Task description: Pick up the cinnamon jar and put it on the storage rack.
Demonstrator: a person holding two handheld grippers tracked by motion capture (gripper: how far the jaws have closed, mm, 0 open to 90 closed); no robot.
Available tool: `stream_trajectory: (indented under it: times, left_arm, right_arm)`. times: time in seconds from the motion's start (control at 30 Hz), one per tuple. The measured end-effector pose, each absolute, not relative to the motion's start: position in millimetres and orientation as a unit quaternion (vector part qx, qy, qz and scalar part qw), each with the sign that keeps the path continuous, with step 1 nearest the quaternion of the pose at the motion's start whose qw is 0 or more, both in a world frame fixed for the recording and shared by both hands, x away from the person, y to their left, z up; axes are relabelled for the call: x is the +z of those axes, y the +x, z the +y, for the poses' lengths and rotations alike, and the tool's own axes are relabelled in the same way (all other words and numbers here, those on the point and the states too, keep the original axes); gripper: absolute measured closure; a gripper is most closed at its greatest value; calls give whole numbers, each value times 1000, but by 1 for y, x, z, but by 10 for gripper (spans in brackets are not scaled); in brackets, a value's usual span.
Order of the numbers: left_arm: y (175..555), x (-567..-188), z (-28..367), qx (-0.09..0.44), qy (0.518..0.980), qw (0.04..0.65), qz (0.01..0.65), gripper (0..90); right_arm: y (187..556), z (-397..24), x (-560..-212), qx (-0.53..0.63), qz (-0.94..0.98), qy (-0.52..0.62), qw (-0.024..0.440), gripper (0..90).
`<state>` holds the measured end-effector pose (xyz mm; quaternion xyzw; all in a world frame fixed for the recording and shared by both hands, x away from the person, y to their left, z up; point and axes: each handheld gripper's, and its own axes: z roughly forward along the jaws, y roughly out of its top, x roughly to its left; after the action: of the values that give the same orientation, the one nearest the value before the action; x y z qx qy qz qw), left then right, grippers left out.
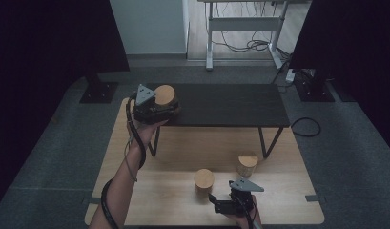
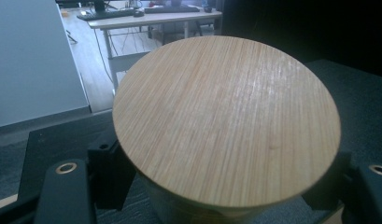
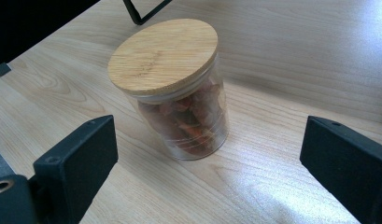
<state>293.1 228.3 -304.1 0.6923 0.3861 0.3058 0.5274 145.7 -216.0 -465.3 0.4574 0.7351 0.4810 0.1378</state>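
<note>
My left gripper (image 1: pixel 166 106) is shut on a glass jar with a round bamboo lid (image 1: pixel 165 94), held at the left end of a low black shelf (image 1: pixel 230 105). In the left gripper view the lid (image 2: pixel 226 121) spreads wide between the black fingers (image 2: pixel 109 172), which press on the jar's sides. My right gripper (image 1: pixel 219 200) stands open near the table's front edge. A second bamboo-lidded jar (image 1: pixel 203 180) stands just ahead of it. In the right gripper view that jar (image 3: pixel 179 93), with reddish pieces inside, sits upright beyond the wide-apart jaws, untouched.
A third lidded jar (image 1: pixel 247 163) stands on the light wooden table (image 1: pixel 135 200), right of the second one and in front of the shelf's right leg. The shelf top right of the held jar is bare. Dark stands and grey carpet surround the table.
</note>
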Motion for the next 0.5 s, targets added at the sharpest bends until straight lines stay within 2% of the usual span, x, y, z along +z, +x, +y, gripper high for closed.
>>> stream_trajectory:
  times: [0.5]
  left_arm:
    - [301,-308,215,306,699,504,404,255]
  right_arm:
    - [145,-214,-466,478,738,455,140,36]
